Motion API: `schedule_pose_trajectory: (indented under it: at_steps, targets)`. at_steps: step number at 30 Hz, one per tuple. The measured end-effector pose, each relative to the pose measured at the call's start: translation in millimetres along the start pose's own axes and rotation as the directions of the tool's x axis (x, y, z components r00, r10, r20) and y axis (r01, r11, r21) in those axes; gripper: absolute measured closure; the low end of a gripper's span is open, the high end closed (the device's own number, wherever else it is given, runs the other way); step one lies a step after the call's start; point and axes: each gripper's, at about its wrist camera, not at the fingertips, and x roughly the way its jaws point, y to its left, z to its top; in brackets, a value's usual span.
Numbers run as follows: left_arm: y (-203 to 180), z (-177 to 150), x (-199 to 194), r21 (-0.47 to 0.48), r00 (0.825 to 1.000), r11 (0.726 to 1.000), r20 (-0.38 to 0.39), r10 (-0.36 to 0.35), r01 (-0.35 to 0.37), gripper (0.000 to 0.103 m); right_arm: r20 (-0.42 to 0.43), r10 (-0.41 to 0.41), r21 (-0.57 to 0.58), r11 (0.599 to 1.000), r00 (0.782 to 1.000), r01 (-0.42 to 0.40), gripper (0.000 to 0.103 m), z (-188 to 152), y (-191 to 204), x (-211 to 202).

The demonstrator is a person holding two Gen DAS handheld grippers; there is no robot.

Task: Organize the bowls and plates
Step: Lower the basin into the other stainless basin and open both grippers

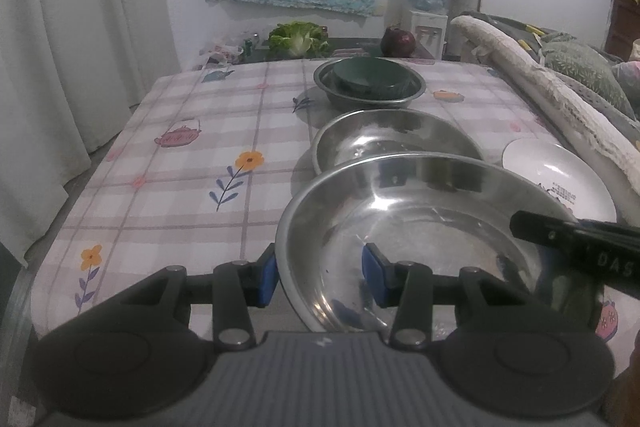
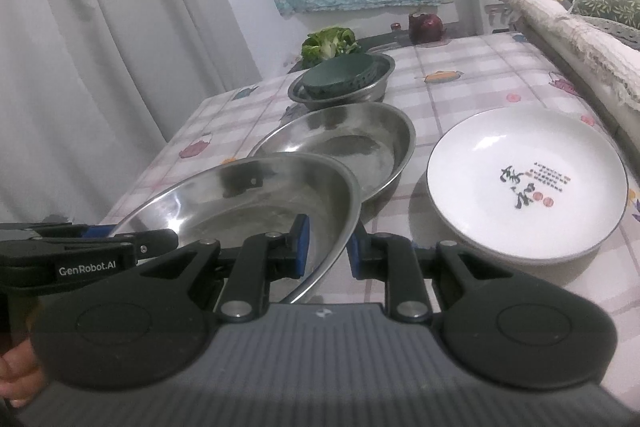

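- step in hand: both claws have the near steel plate [image 1: 420,239] by opposite sides of its rim, and it looks lifted clear of the cloth [image 1: 180,167], tilted in the right wrist view.
- left claw [image 1: 319,277]: jaws partly closed across the plate's left rim, one blue pad outside the wall, one inside. whether both pads press on the metal i cannot tell for sure, but it reads as a grip.
- right claw [image 2: 328,247]: jaws nearly closed, pinching the plate's thin right rim between the pads.
- where things lie: a second steel plate [image 2: 344,143] sits on the cloth just behind the held one; beyond it a steel bowl [image 1: 370,85] with a green bowl [image 1: 370,77] upside down in it; a white plate [image 2: 528,183] lies to the right.
- next move, as i judge it: carry the held plate forward and lower it level into the second steel plate, so they nest, then let go with both claws.
- care: keep both hands at one height; the shiny rim may slip.
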Motion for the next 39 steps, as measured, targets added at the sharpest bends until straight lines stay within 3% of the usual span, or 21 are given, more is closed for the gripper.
schedule_pose_trajectory:
  at_steps: [30, 39]
  targets:
    - [-6, 52, 85, 0.000, 0.992, 0.999, -0.114, -0.046, 0.046, 0.058, -0.115, -0.065, 0.045, 0.996, 0.991, 0.070, 0.083, 48, -33, 74]
    - [-7, 63, 108, -0.006, 0.987, 0.997, -0.140, -0.073, 0.073, 0.058, -0.136, -0.079, 0.056, 0.995, 0.988, 0.087, 0.078, 63, -43, 96]
